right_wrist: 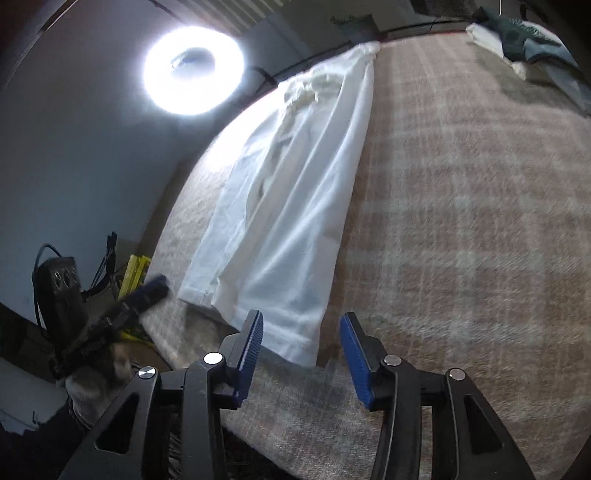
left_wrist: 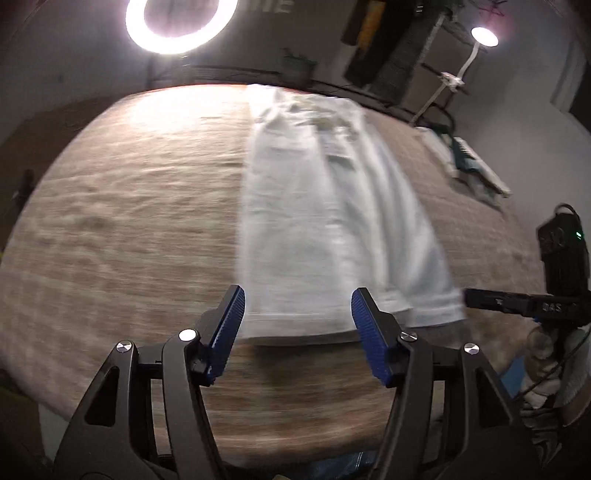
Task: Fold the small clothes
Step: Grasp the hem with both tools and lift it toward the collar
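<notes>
Bed (left_wrist: 129, 221): plaid beige blanket under a ring light (left_wrist: 173, 26).
Garment (left_wrist: 325, 221): white, folded into a long strip, near hem just beyond both tools.
Left gripper (left_wrist: 297, 317): fingers wide apart, holding nothing.
Right gripper (right_wrist: 301, 341): fingers wide apart, holding nothing, at the hem's right corner.

A glaring white ring light (left_wrist: 181, 22) blew out its surroundings and washed the brown plaid blanket's (left_wrist: 129, 192) far edge; motion blur smeared both fisheye-curved, dim-cornered views.

Ring light (left_wrist: 173, 22), grey wall (right_wrist: 74, 129), plaid blanket (right_wrist: 461, 221)
</notes>
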Tool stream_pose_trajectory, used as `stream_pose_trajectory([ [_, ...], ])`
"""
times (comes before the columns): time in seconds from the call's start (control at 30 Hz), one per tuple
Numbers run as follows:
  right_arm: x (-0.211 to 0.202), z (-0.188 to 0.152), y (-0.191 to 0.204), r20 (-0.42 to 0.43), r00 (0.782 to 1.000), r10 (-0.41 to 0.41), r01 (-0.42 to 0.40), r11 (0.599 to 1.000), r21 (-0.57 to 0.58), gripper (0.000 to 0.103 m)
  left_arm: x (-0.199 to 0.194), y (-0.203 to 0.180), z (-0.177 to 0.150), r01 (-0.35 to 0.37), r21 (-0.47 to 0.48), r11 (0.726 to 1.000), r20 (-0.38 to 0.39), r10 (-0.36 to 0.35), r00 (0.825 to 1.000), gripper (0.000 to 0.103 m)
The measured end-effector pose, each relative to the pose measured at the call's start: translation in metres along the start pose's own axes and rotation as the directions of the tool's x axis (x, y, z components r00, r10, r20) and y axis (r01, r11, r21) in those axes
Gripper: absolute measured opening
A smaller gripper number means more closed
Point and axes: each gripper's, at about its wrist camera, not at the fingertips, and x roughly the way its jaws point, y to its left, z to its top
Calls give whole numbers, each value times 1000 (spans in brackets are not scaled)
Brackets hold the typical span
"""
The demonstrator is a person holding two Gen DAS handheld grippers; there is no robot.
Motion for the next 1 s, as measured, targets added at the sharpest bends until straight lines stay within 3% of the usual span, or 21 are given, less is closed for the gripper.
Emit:
stream_pose_trajectory([
  [0.1,13,-1,0,-34,999,7,-6,1000,7,38,15,27,3,1,-81,997,-81,-8,997,62],
  [0.2,13,1,-4,-33,998,57,-55,998,40,36,36,44,-1,81,-183,980,-161,-111,981,62],
  [0.3,20,2,-10,-40,994,99,-95,992,83,27,38,40,-1,106,-170,980,-149,-132,980,62],
  [0.37,23,4,-8,-48,994,98,-95,993,69,19,43,36,1,140,-163,977,-154,-165,974,36],
  [0.4,27,6,-9,-54,994,96,-93,994,63,6,47,33,1,150,-166,975,-166,-178,970,1],
  [0.53,28,10,-3,-59,994,95,-91,994,68,1,41,39,8,205,-242,948,-135,-243,961,2],
  [0.63,-4,9,-2,21,984,176,-177,981,85,1,19,48,10,253,-278,927,-85,-286,954,2],
  [0.7,-16,7,-3,51,981,188,-191,979,75,1,17,45,10,245,-248,937,-83,-273,958,2],
  [0.8,4,2,-13,-11,991,136,-134,985,109,1,35,39,1,187,-212,959,-148,-220,964,2],
  [0.87,21,-1,-17,-69,993,97,-88,988,130,1,43,39,-4,182,-227,957,-166,-222,961,2],
  [1.0,12,5,-17,-46,993,107,-101,989,110,1,36,37,-2,180,-205,962,-152,-213,965,2],
])
